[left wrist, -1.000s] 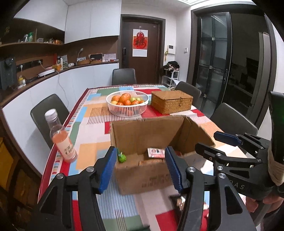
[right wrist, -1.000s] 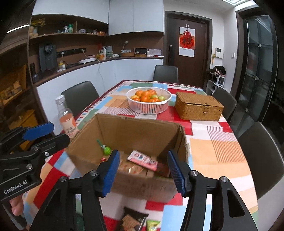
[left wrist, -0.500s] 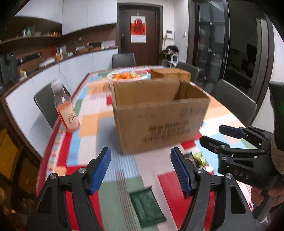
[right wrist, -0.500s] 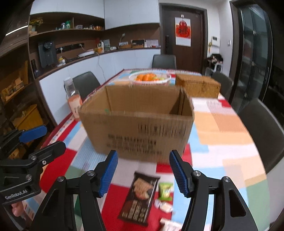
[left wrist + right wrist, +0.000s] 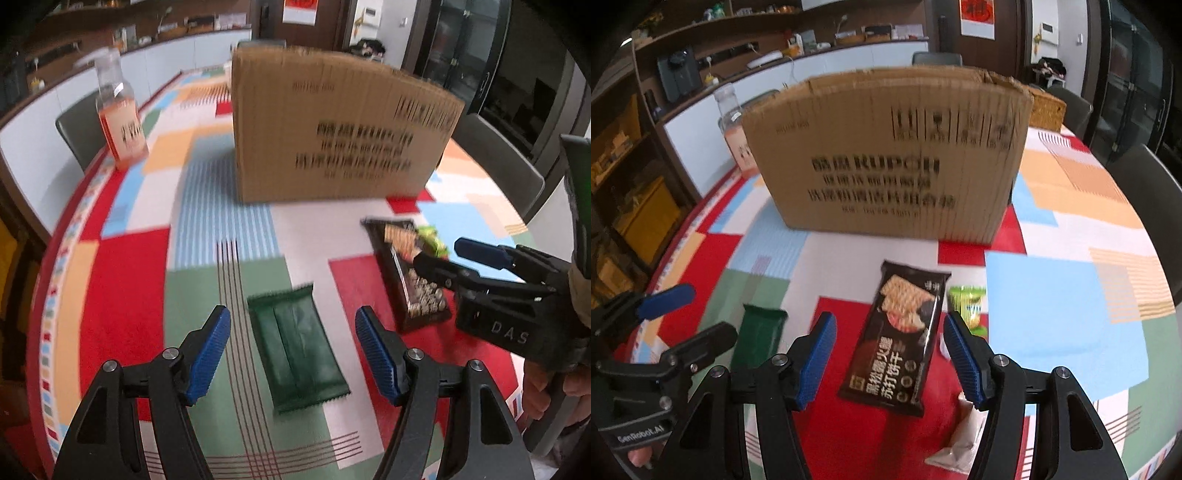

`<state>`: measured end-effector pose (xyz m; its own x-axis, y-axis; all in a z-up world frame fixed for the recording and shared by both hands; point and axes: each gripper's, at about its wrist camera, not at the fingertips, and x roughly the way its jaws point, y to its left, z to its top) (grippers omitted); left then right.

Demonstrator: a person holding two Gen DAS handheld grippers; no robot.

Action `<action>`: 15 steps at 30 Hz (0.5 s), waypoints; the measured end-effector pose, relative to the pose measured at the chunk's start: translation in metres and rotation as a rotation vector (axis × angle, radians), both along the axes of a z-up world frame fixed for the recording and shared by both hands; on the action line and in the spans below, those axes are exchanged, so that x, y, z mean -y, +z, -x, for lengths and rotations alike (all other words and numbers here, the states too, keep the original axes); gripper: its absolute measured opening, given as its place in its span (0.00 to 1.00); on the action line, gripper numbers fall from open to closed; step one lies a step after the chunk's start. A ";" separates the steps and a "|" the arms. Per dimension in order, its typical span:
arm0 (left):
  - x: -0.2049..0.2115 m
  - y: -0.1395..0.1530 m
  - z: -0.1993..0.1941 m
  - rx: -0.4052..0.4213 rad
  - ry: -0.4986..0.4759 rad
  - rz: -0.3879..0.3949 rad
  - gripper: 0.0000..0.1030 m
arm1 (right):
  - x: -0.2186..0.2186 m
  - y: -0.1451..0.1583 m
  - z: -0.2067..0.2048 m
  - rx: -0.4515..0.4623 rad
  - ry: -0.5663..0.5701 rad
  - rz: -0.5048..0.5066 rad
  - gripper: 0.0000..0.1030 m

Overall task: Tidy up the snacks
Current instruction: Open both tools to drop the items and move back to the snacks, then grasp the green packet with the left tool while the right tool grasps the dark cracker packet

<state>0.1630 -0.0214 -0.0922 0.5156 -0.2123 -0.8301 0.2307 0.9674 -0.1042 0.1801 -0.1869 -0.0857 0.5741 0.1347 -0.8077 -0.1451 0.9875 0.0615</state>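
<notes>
Both grippers' fingers gape empty: the left gripper (image 5: 293, 350) over a green packet (image 5: 297, 343), the right gripper (image 5: 889, 360) over a black cracker packet (image 5: 899, 339), lime candy (image 5: 967, 301) beside it, cardboard box (image 5: 886, 155) and bottle (image 5: 120, 110) beyond on the bench (image 5: 1063, 280).

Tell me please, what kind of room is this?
Most likely a home dining room joined to a kitchen: a table with a colourful cloth, dark chairs around it, and a long counter with shelves along the wall.
</notes>
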 end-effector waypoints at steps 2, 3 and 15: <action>0.001 -0.007 0.000 -0.019 0.005 -0.002 0.67 | 0.001 -0.006 0.000 -0.017 -0.011 0.003 0.59; 0.001 -0.010 -0.001 -0.024 0.007 -0.007 0.67 | 0.001 -0.010 0.000 -0.027 -0.015 0.001 0.59; 0.004 -0.036 -0.014 -0.068 0.032 -0.031 0.66 | -0.004 -0.035 -0.009 -0.097 -0.033 0.009 0.59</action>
<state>0.1765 -0.0256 -0.1283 0.4643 -0.1705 -0.8691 0.1925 0.9773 -0.0888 0.1891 -0.1834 -0.1211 0.4968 0.1092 -0.8610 -0.1066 0.9922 0.0644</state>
